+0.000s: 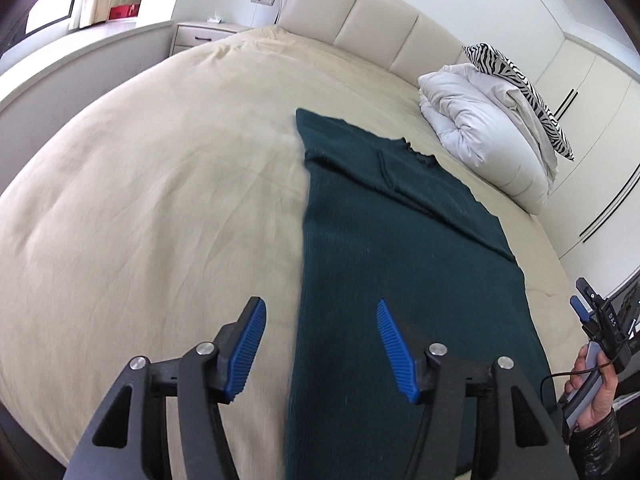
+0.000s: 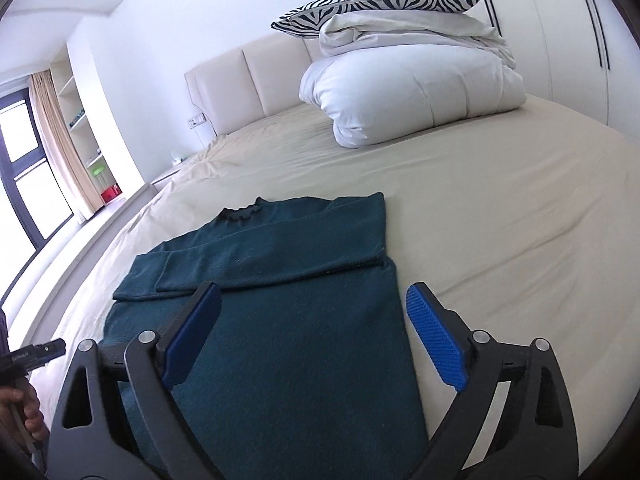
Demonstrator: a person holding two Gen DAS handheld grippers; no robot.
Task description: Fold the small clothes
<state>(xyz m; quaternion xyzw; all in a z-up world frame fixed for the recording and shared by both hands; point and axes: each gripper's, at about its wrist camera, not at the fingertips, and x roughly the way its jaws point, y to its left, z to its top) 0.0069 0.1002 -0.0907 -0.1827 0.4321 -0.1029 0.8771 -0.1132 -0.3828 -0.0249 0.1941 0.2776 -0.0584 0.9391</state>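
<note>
A dark green knitted sweater (image 1: pixel 384 264) lies flat on the beige bed, its sides folded inward into a long strip, collar at the far end. It also shows in the right wrist view (image 2: pixel 288 320), with a sleeve folded across the chest. My left gripper (image 1: pixel 320 320) is open and empty, hovering over the sweater's left edge near the hem. My right gripper (image 2: pixel 314 312) is open and empty above the sweater's right lower part. The right gripper also shows at the left view's right edge (image 1: pixel 596 320); the left one shows at the right view's left edge (image 2: pixel 36 354).
The beige bed sheet (image 1: pixel 140 208) spreads wide to the left. A folded white duvet (image 2: pixel 408 96) with a zebra-print pillow (image 2: pixel 376 4) on top sits near the padded headboard (image 1: pixel 360 12). A wardrobe (image 1: pixel 592 92) stands to the right, and a window (image 2: pixel 20 168) is beyond the bed.
</note>
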